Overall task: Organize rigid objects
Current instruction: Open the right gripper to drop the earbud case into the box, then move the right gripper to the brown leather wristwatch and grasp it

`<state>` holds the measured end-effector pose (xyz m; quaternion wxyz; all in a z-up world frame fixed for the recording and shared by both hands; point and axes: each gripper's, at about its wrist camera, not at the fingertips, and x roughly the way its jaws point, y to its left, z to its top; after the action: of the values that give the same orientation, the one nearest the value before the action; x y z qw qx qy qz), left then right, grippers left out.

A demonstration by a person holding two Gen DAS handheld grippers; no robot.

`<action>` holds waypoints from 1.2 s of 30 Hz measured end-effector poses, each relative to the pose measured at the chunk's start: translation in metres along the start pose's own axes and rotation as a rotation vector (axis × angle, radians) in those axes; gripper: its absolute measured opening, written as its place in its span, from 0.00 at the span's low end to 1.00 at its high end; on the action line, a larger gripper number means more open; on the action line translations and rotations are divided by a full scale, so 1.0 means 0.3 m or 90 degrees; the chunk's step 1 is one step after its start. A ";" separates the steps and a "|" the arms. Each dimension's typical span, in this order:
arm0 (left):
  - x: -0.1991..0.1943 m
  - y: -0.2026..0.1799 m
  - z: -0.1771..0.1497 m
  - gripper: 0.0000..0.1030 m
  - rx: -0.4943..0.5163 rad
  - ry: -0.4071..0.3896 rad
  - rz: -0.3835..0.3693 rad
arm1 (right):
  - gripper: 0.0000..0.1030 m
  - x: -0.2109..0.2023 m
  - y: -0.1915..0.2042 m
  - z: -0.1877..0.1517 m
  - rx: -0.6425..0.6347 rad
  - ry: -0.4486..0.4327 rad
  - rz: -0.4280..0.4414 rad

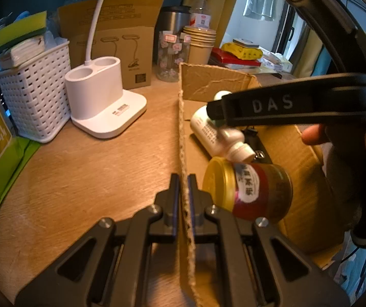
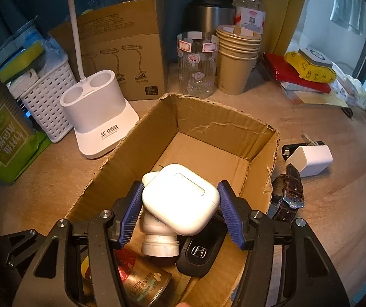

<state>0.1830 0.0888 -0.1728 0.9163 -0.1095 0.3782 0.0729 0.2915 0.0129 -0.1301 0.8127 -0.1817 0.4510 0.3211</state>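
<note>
Right claw [image 2: 180, 206] clamped white earbud case [image 2: 180, 197] over box [image 2: 224, 125]. Left claw [image 1: 183, 192] pinched box wall. Right view alone showed watch [image 2: 289, 194] at 3 o'clock.

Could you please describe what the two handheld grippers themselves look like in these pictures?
Both are black plastic two-finger grippers with angular linkage arms that have triangular cut-outs and silver pivot screws. The right gripper carries ribbed blue rubber pads on its fingers. The left gripper shows narrow blue strips on its fingers' inner faces. In the left wrist view, the right gripper's body bears pale "DAS" lettering, with a thin dark cable above.
</note>
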 end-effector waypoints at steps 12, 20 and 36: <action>0.004 0.002 0.003 0.06 -0.003 0.002 -0.001 | 0.74 -0.038 0.012 0.004 -0.013 -0.034 -0.003; 0.004 0.002 0.003 0.06 -0.003 0.002 -0.001 | 0.74 -0.115 -0.029 0.017 0.001 -0.085 -0.021; 0.019 0.000 0.001 0.06 -0.004 0.003 -0.001 | 0.74 -0.309 -0.133 -0.013 0.036 -0.186 -0.040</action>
<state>0.1873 0.0892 -0.1766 0.9153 -0.1125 0.3798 0.0728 0.2805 -0.0515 -0.0531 0.8839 -0.1242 0.3311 0.3061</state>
